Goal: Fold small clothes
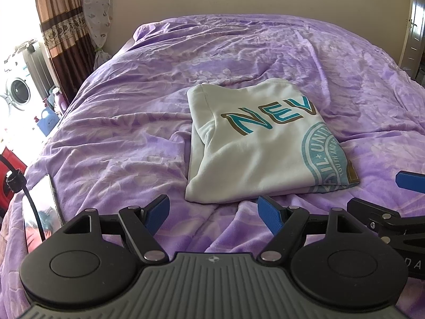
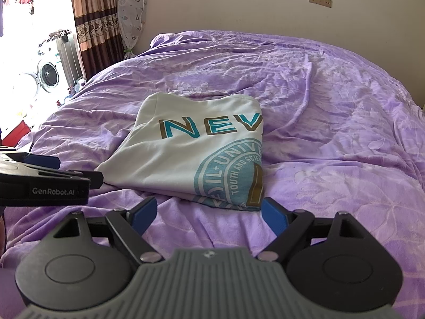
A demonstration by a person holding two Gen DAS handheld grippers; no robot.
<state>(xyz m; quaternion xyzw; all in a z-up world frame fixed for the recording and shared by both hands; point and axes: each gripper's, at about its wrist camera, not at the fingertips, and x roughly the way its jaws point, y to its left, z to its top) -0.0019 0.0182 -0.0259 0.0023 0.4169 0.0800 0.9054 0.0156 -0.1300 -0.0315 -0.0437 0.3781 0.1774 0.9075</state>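
Note:
A white T-shirt [image 1: 255,146] with teal "NEV" lettering and a round teal print lies folded into a compact rectangle on the purple bedspread [image 1: 132,122]. It also shows in the right wrist view [image 2: 186,154]. My left gripper [image 1: 213,211] is open and empty, just short of the shirt's near edge. My right gripper [image 2: 209,214] is open and empty, close to the shirt's near right corner. The right gripper's blue fingers [image 1: 409,182] show at the right edge of the left wrist view. The left gripper's body [image 2: 45,183] shows at the left of the right wrist view.
A phone [image 1: 39,207] with a black cable across it lies on the bed at the near left. A washing machine [image 2: 49,75], curtain [image 2: 93,21] and wrapped bundle [image 2: 131,13] stand beyond the bed's left side. A wall runs behind the bed.

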